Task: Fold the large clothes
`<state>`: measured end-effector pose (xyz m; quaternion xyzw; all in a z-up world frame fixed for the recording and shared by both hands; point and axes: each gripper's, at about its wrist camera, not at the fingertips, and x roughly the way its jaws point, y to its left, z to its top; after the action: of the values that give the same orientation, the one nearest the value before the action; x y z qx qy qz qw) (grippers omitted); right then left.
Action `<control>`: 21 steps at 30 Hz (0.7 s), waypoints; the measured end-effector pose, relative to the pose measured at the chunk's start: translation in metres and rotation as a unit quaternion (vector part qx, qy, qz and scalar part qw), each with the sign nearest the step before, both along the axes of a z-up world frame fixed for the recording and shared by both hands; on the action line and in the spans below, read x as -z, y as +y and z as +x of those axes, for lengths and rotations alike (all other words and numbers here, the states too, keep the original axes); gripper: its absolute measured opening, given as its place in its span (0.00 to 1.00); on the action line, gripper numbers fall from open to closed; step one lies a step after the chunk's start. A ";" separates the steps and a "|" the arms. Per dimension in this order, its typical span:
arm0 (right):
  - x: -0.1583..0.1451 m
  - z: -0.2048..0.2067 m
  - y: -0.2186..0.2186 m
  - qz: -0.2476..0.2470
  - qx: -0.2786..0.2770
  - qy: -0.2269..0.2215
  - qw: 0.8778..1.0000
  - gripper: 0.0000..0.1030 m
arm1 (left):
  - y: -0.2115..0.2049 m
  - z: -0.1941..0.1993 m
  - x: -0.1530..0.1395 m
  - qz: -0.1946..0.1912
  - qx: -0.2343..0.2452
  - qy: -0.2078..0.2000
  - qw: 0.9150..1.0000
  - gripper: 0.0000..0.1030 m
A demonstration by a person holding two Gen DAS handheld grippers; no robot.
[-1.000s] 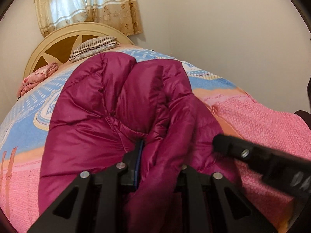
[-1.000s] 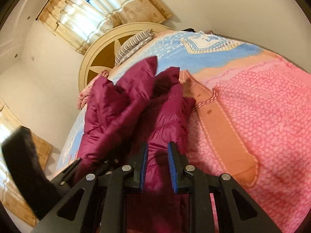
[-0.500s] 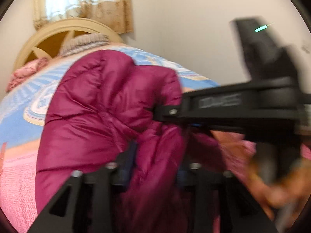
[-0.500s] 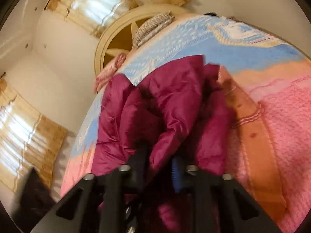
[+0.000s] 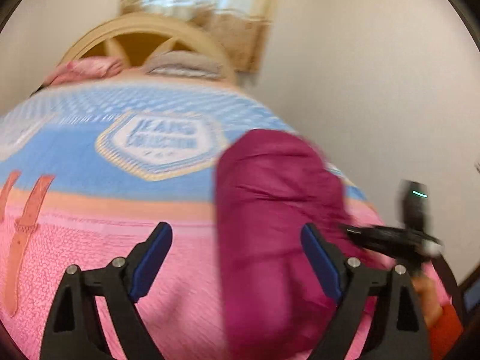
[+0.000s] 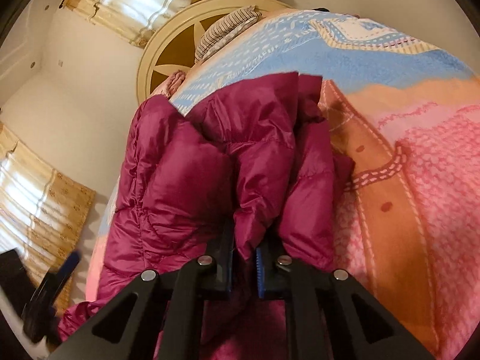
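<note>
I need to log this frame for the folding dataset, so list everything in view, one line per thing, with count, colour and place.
Puffer jacket: one, magenta, bunched on the bed.
Blanket: one, pink, orange and blue with a badge print, covering the bed.
Headboard: one, cream with brown panels, at the bed's far end.
Striped pillow: one, grey and white stripes, against the headboard.
Pink cloth: one, beside the pillow.
Curtains: beige patterned, above the headboard and on the side wall.
Left gripper: one, black with blue pads, jaws opening, pads clear of the jacket between them.
Right gripper: one, black with blue pads, closing on a jacket fold.
Orange sleeve: one, at the left view's lower right edge.
</note>
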<state>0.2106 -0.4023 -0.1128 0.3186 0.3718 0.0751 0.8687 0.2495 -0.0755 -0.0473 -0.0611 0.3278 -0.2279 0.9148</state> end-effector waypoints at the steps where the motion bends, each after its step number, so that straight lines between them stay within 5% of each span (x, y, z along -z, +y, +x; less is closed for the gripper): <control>1: -0.009 -0.007 -0.001 -0.003 0.007 -0.009 1.000 0.11 | 0.000 0.011 0.009 0.009 -0.011 0.010 1.000 0.88; 5: -0.047 -0.037 0.002 -0.030 0.024 -0.059 0.998 0.20 | -0.009 0.026 0.038 0.001 -0.015 0.035 0.999 0.88; 8: -0.071 -0.048 0.010 -0.029 0.019 -0.106 0.994 0.70 | -0.006 0.025 0.046 -0.047 -0.015 0.050 0.998 0.88; 9: -0.076 -0.049 0.015 -0.029 0.011 -0.120 0.992 0.74 | -0.006 0.024 0.047 -0.057 -0.016 0.052 0.997 0.88; 11: -0.079 -0.041 0.029 -0.034 -0.020 -0.125 0.991 0.74 | 0.001 0.018 0.047 -0.068 -0.017 0.057 0.996 0.88; 16: -0.038 0.000 0.050 -0.046 -0.037 -0.048 0.997 0.69 | 0.001 0.011 0.046 -0.060 -0.017 0.049 0.997 0.88; 19: -0.019 0.013 0.063 -0.049 -0.061 -0.026 0.997 0.48 | -0.003 0.011 0.046 -0.053 -0.016 0.047 0.997 0.88; 21: -0.020 0.014 0.065 -0.037 -0.073 -0.032 0.996 0.21 | -0.005 0.012 0.045 -0.054 -0.010 0.048 0.997 0.88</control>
<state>0.2247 -0.3369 -0.0929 0.2552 0.3683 0.1350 0.8837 0.2616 -0.0806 -0.0924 -0.1243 0.3583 -0.2329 0.8955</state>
